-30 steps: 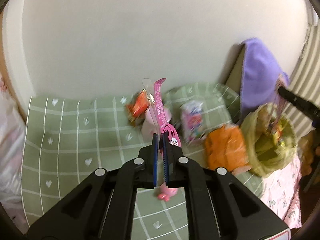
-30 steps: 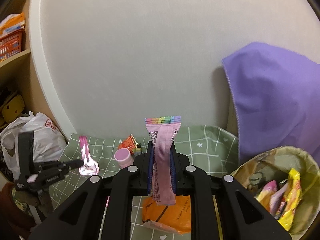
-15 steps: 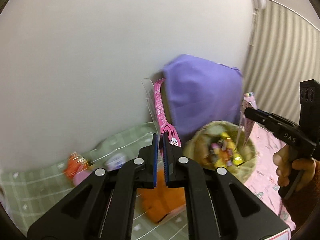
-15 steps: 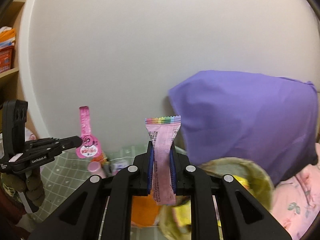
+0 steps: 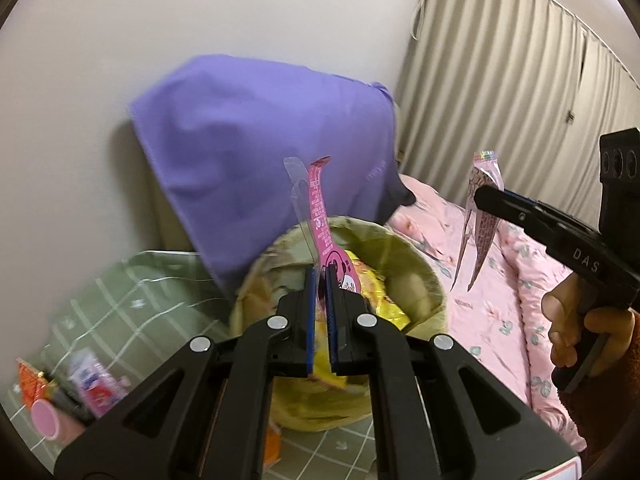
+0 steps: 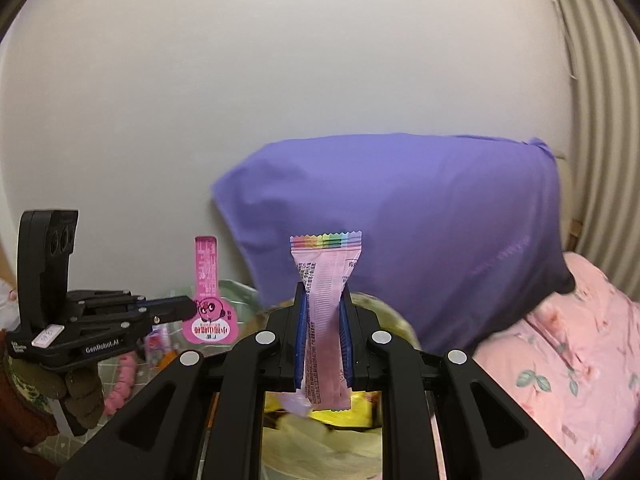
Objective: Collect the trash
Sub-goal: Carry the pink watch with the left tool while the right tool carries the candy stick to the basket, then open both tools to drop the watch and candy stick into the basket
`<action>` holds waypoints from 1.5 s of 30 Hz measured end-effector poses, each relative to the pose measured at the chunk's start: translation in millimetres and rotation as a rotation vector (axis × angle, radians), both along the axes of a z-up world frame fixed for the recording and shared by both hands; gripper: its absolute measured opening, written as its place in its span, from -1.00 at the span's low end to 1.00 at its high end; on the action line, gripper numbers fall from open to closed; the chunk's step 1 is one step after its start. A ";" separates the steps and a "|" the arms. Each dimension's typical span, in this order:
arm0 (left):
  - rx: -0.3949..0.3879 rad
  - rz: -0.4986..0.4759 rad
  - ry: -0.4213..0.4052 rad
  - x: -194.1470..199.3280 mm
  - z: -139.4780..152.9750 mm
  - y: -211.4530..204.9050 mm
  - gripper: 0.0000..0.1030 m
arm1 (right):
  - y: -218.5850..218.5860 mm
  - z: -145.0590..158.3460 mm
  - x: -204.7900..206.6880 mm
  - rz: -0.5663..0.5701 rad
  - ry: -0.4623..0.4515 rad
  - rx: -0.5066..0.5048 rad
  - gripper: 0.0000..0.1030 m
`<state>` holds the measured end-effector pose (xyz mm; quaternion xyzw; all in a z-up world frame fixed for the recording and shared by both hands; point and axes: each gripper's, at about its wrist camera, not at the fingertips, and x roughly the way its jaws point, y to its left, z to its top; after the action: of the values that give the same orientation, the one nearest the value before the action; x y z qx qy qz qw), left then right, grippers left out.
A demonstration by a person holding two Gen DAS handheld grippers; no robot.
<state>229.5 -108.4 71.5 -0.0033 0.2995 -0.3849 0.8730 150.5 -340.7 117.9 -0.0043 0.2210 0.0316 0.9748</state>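
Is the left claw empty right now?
No, the left claw is clamped on a pink cartoon-printed package, held upright over the lined trash bin.

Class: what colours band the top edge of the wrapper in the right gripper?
Rainbow stripes on the pink wrapper; right wrist view.

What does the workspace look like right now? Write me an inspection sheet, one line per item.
Surface: green checked cloth; pink floral bedding beside it.
Job's things: bin lined with a yellowish bag, wrappers already inside; pink tag-shaped wrapper and pink rainbow-edged wrapper, both held near the bin.
Clutter: small packets and a pink cup on the cloth.
Grippers: left gripper shut on the pink tag-shaped wrapper; right gripper shut on the pink rainbow-edged wrapper.
Cables: a cord hangs by the curtain.
Surroundings: purple pillow against the white wall; ribbed curtain.
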 end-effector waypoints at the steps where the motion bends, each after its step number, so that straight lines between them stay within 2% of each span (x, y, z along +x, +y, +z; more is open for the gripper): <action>1: 0.003 -0.010 0.001 -1.1 -1.6 -2.2 -0.91 | -5.1 -0.2 -1.8 -0.011 0.001 0.001 -0.70; 10: 0.037 -0.043 0.013 12.9 -11.8 -29.9 -0.91 | -21.6 -10.8 12.5 -0.054 0.019 0.009 -0.70; 13: 0.060 -0.040 0.019 21.0 -18.6 -35.2 -0.91 | -29.2 -12.8 17.0 -0.069 0.023 0.042 -0.70; 15: 0.086 -0.039 0.042 27.9 -29.0 -39.5 -0.91 | -39.2 -13.9 20.3 -0.074 0.023 0.075 -0.70; 18: 0.176 -0.052 0.077 36.0 -57.2 -56.1 -0.91 | -49.7 -20.2 31.2 -0.064 0.038 0.127 -0.70; 22: 0.273 -0.071 0.089 37.1 -83.6 -73.0 -0.88 | -51.2 -41.3 55.3 -0.035 0.092 0.158 -0.70; 28: 0.308 -0.111 0.084 37.1 -91.9 -83.3 -0.88 | -43.3 -83.3 90.0 -0.010 0.209 0.166 -0.70; 32: 0.248 -0.112 0.114 44.8 -87.1 -73.8 -0.85 | -36.8 -103.3 101.9 -0.030 0.277 0.126 -0.69; 34: 0.190 -0.106 0.144 49.0 -79.6 -60.6 -0.65 | -33.9 -108.6 104.2 -0.036 0.302 0.116 -0.68; 35: 0.171 -0.103 0.147 49.1 -76.1 -54.7 -0.48 | -33.0 -109.6 103.6 -0.035 0.307 0.110 -0.66; 40: 0.097 -0.055 0.105 38.2 -50.6 -21.8 -0.22 | -24.2 -108.3 98.0 -0.041 0.308 0.049 -0.34; 45: 0.092 0.068 0.037 16.6 -33.0 24.9 -0.09 | -11.7 -95.3 86.7 -0.040 0.276 0.006 -0.33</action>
<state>246.1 -83.5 38.5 0.0196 0.3328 -0.3405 0.8792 237.2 -352.4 22.7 0.0076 0.3528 0.0130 0.9356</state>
